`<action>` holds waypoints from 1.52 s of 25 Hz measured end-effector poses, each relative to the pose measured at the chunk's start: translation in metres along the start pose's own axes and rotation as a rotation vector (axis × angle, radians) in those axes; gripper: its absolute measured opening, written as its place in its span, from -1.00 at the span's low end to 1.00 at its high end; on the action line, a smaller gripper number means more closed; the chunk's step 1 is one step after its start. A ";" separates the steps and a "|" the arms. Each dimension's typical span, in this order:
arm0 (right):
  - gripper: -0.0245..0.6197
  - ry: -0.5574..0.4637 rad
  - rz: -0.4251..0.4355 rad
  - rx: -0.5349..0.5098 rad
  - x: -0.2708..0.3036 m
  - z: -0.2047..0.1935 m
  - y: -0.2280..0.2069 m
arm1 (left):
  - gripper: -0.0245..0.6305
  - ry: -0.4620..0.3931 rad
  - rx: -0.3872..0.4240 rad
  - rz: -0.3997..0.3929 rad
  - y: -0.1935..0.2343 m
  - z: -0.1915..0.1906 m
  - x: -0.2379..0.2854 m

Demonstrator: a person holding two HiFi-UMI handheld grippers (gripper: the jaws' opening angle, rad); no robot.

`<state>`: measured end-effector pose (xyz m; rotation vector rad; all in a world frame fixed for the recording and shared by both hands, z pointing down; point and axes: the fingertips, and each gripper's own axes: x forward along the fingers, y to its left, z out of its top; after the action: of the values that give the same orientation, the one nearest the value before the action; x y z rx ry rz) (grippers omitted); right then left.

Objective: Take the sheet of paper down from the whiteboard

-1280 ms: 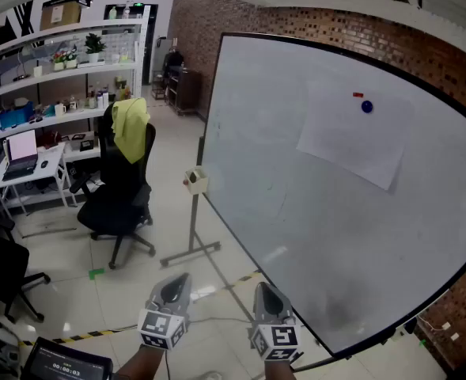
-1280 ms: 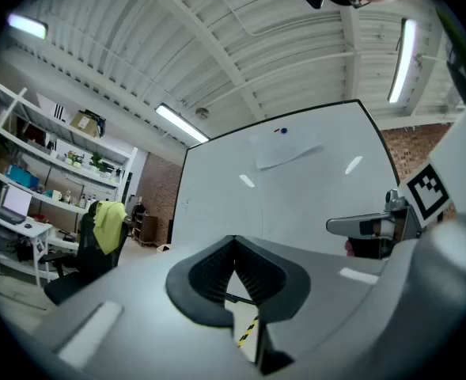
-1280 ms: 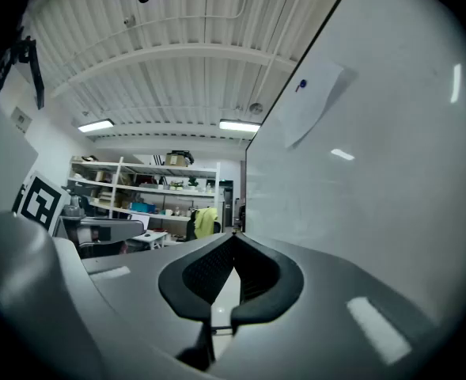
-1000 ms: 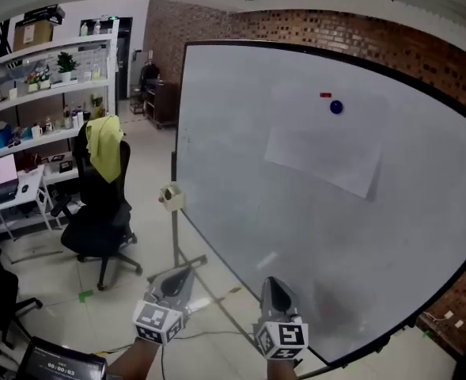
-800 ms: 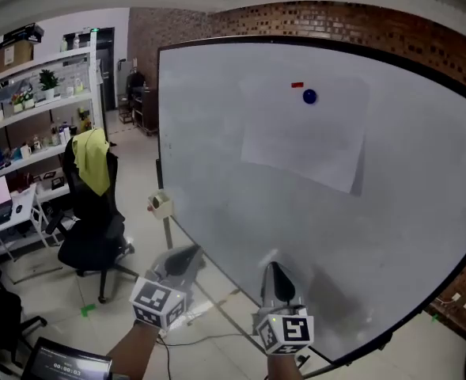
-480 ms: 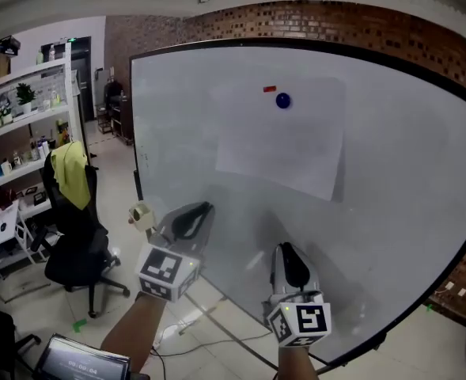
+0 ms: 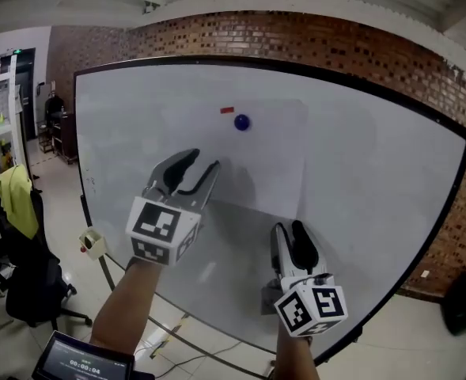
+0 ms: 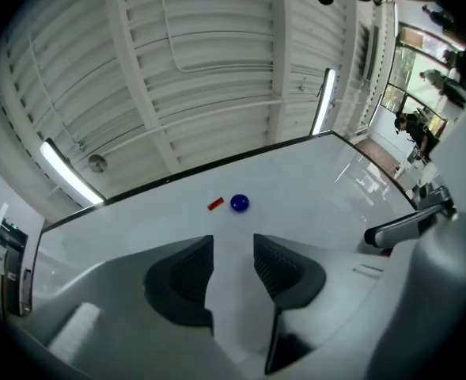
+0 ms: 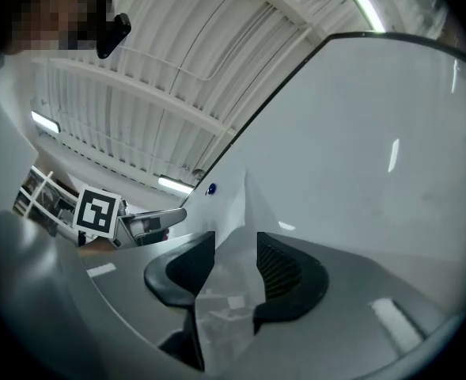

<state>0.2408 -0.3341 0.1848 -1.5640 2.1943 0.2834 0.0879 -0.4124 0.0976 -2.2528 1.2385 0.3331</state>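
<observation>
A white sheet of paper (image 7: 272, 157) hangs on the whiteboard (image 7: 375, 172) under a blue round magnet (image 7: 241, 122), with a small red magnet (image 7: 228, 111) beside it. My left gripper (image 7: 201, 163) is raised at the sheet's left edge, jaws opening, gripping nothing. In the left gripper view the left gripper (image 8: 233, 248) points up at the blue magnet (image 8: 239, 203). My right gripper (image 7: 289, 229) is at the sheet's lower right corner. In the right gripper view the jaws of the right gripper (image 9: 235, 248) are opening, and the loose corner of the sheet (image 9: 231, 204) lies between them, unpressed.
A brick wall (image 7: 359, 46) runs behind the board. At far left stands an office chair (image 7: 27, 283) with a yellow cloth (image 7: 15, 196) over it. A small holder (image 7: 92, 242) sticks out by the board's stand. A dark screen device (image 7: 82, 361) is at the bottom left.
Both grippers rose from low by the board's bottom edge up to the sheet. The view swung right onto the board. Both pairs of jaws went from shut to open.
</observation>
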 end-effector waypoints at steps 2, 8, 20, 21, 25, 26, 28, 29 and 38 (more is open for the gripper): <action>-0.36 -0.009 -0.025 -0.026 0.007 0.011 -0.004 | -0.42 -0.032 0.007 -0.030 -0.002 0.016 0.020; -0.31 0.005 -0.026 -0.067 0.027 0.033 -0.005 | -0.41 -0.077 0.006 -0.099 -0.006 0.039 0.052; -0.32 0.126 0.002 -0.056 0.039 0.021 0.009 | -0.45 -0.060 -0.035 -0.149 -0.017 0.037 0.072; -0.32 0.136 0.011 -0.055 0.039 0.020 0.010 | -0.45 -0.059 -0.034 -0.153 -0.018 0.037 0.072; -0.40 0.165 0.039 -0.068 0.043 0.023 0.013 | -0.52 -0.063 -0.033 -0.159 -0.020 0.039 0.071; -0.42 0.167 0.041 -0.066 0.044 0.024 0.013 | -0.53 -0.062 -0.032 -0.161 -0.020 0.040 0.072; -0.50 0.175 0.047 -0.056 0.046 0.027 0.012 | -0.54 -0.059 -0.027 -0.166 -0.022 0.040 0.072; -0.54 0.179 0.048 -0.053 0.047 0.028 0.012 | -0.54 -0.057 -0.022 -0.167 -0.023 0.041 0.073; -0.88 0.146 0.019 -0.057 0.044 0.033 0.015 | -0.56 -0.061 0.027 -0.150 -0.024 0.042 0.072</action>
<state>0.2219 -0.3534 0.1346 -1.6423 2.3326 0.2468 0.1491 -0.4292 0.0382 -2.2788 1.0295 0.3237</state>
